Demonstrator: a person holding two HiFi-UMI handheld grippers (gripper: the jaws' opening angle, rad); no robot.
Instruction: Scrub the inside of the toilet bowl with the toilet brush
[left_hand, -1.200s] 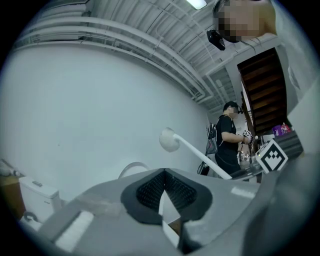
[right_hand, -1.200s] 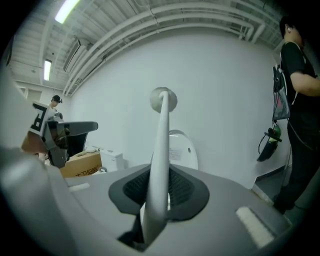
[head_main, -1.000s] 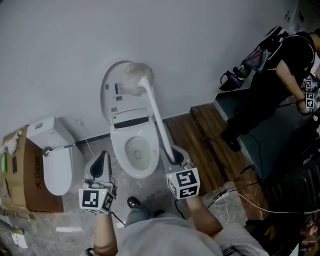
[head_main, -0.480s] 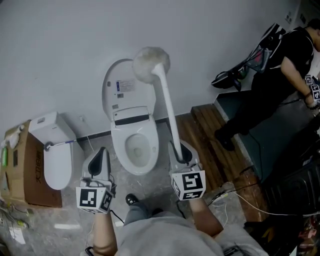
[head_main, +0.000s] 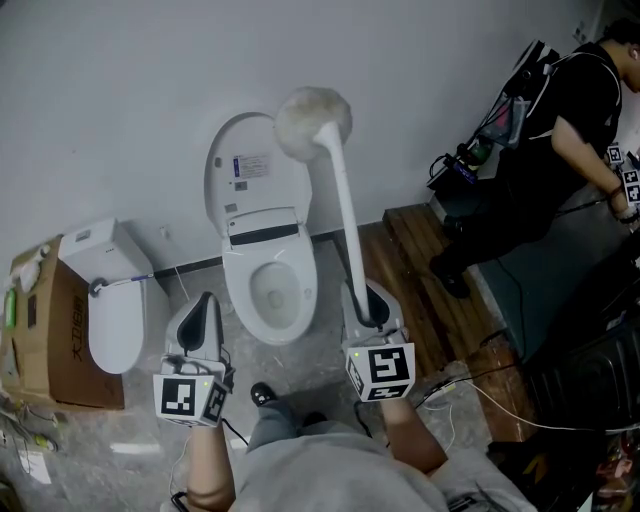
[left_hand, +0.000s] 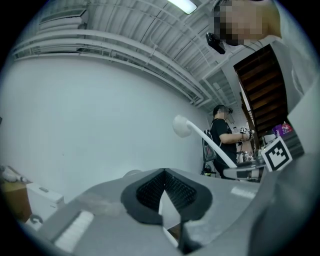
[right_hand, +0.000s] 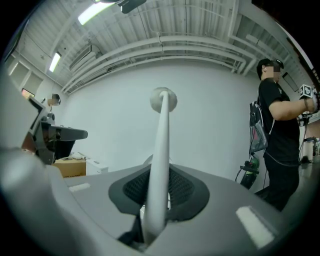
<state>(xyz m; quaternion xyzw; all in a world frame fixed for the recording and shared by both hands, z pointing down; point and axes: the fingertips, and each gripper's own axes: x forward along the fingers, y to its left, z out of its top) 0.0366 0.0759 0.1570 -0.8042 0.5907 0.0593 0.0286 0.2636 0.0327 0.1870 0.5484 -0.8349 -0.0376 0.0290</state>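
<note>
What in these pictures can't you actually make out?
- Print on the toilet lid sticker: too small in the head view.
- Inside of the toilet bowl: small and dim in the head view, behind the jaws in both gripper views.
- cardboard box: cut off by the head view's left edge.
- Lower end of the toilet brush: buried in the right gripper.

Makeshift test room: a toilet (head_main: 236, 292) is standing against a bare wall (head_main: 120, 100), a spare toilet (head_main: 112, 310) and cardboard box (head_main: 38, 345) sitting left of it.
</note>
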